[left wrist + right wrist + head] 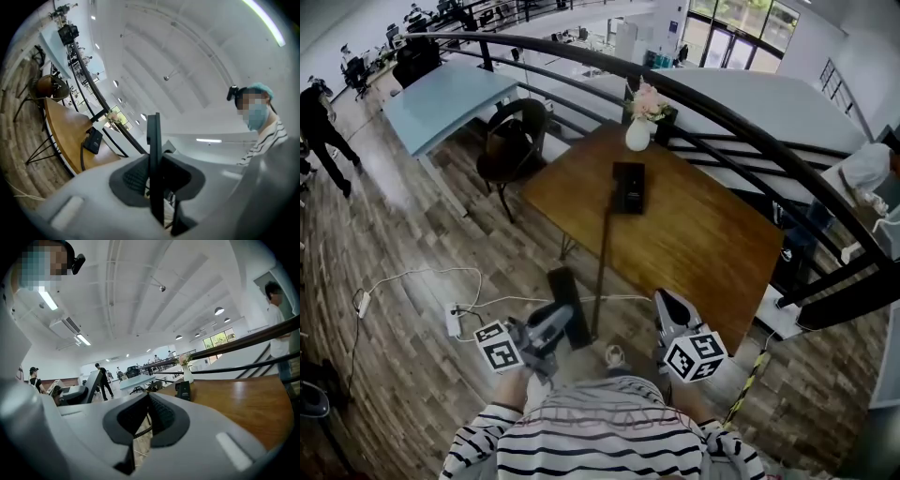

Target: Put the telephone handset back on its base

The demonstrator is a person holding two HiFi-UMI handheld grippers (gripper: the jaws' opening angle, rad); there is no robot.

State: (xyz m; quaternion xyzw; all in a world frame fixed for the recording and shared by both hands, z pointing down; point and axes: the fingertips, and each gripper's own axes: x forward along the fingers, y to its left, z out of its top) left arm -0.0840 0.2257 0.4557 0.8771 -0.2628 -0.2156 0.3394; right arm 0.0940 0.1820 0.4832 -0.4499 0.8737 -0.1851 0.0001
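Observation:
The black telephone handset [565, 302] is off the table, near its front edge, with my left gripper [555, 328] shut on it. In the left gripper view the handset [154, 154] stands edge-on, clamped between the two pads. The black telephone base [628, 187] lies on the far middle of the brown wooden table [703, 244]; it also shows as the base [93, 139] and the base [183, 390]. A dark cord [601, 258] runs from the base down to the handset. My right gripper [667, 306] hovers at the table's near edge, shut, with nothing held.
A white vase with pink flowers [640, 127] stands just behind the base, against the curved black railing [750, 127]. A chair [511, 141] is at the table's left. A power strip and cables [455, 319] lie on the wooden floor. People stand at the right and far left.

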